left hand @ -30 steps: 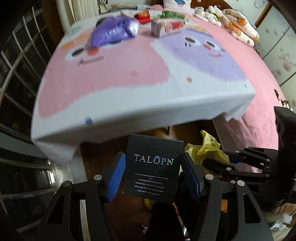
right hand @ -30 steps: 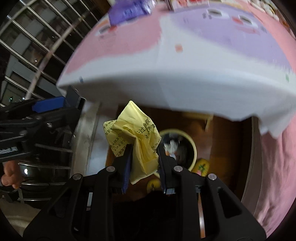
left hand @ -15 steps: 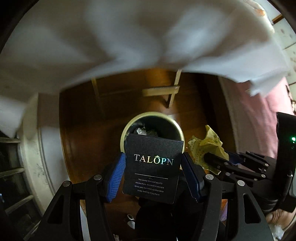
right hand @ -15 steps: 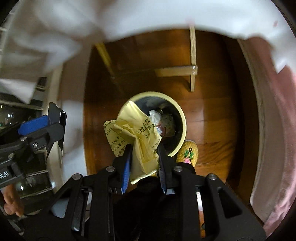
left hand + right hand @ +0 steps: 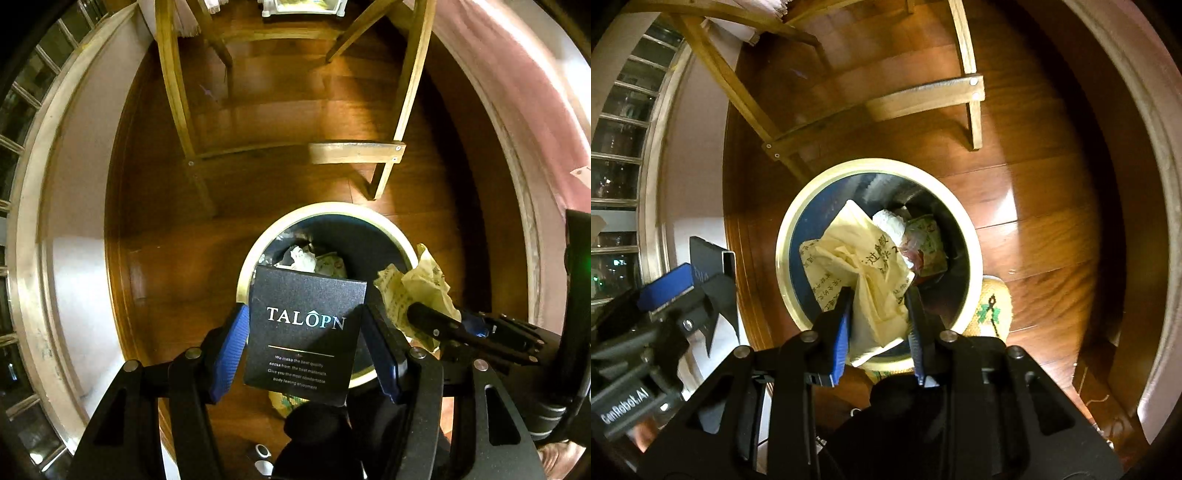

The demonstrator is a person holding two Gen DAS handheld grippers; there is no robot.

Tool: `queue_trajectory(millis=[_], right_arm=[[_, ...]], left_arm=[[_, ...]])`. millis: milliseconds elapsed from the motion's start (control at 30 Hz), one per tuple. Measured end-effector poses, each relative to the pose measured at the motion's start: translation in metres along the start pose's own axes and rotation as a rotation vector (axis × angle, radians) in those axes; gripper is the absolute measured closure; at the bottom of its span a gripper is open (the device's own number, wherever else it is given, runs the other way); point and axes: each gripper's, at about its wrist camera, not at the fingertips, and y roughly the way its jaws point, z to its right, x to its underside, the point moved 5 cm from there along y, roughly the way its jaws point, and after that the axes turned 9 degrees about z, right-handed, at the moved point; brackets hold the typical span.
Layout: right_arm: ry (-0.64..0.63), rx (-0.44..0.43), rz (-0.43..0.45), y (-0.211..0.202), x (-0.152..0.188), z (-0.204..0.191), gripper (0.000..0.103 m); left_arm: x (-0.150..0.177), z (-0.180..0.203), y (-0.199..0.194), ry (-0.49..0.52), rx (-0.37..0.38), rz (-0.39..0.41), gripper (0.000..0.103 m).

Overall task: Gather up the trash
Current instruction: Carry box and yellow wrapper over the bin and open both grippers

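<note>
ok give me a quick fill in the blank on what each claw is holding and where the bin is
1. The left claw grips a black box printed with the word ____.
2. The right claw holds a crumpled sheet of ____ paper.
3. Both pieces of trash hang above a round ____ on the wooden floor.

Missing words: TALOPN; yellow; bin

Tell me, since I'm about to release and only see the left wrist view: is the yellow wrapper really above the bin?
Observer: Yes. In the right wrist view the yellow wrapper, pinched by the right hand-held gripper, hangs inside the outline of the bin rim.
Operator: And my black box?
Observer: From there the black box shows left of the rim, outside its outline.
</note>
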Motion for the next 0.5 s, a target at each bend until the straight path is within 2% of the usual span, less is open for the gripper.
queue_trajectory(millis=[100,167,200,233,300,500], right_arm=[[0.015,-0.006,-0.023,0.014,0.0,0.004,0.077],[0.02,-0.011,-0.031,0.019,0.0,0.006,0.074],[0.024,-0.016,-0.031,0.021,-0.001,0.007,0.068],[0.026,-0.02,-0.03,0.021,-0.001,0.007,0.054],[0.028,-0.03,-0.025,0.021,-0.002,0.006,0.046],[0.016,-0.017,-0.01,0.011,-0.004,0.0,0.045]], left_arm=[[0.001,-0.001,0.015,-0.006,-0.003,-0.006,0.035],[-0.001,-0.006,0.019,-0.013,-0.016,-0.005,0.014],[-0.001,-0.007,0.019,-0.02,-0.018,0.002,0.013],[-0.002,-0.008,0.021,-0.025,-0.02,0.007,0.013],[-0.003,-0.011,0.021,-0.033,-0.019,0.011,0.013],[-0.013,-0.015,0.0,-0.04,-0.021,0.053,0.013]])
